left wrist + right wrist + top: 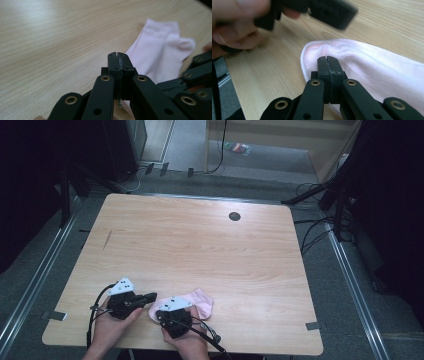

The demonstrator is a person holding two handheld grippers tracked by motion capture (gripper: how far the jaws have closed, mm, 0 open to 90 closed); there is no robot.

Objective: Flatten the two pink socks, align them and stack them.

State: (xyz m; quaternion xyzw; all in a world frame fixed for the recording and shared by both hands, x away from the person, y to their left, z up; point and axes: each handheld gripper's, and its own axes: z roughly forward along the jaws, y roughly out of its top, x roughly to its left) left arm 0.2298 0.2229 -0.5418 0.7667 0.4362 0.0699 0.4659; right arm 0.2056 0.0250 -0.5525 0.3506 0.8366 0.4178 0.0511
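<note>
Sock (202, 302) lies partly hidden under right tool (329, 59), jaws together.

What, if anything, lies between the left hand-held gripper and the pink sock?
Nothing visible does. The left hand-held gripper, jaws shut, points toward the pink sock across bare table. The right hand-held gripper sits over the sock's near end.

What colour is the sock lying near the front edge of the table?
Pale pink, plain with no pattern; the sock shows best in the left gripper view.
</note>
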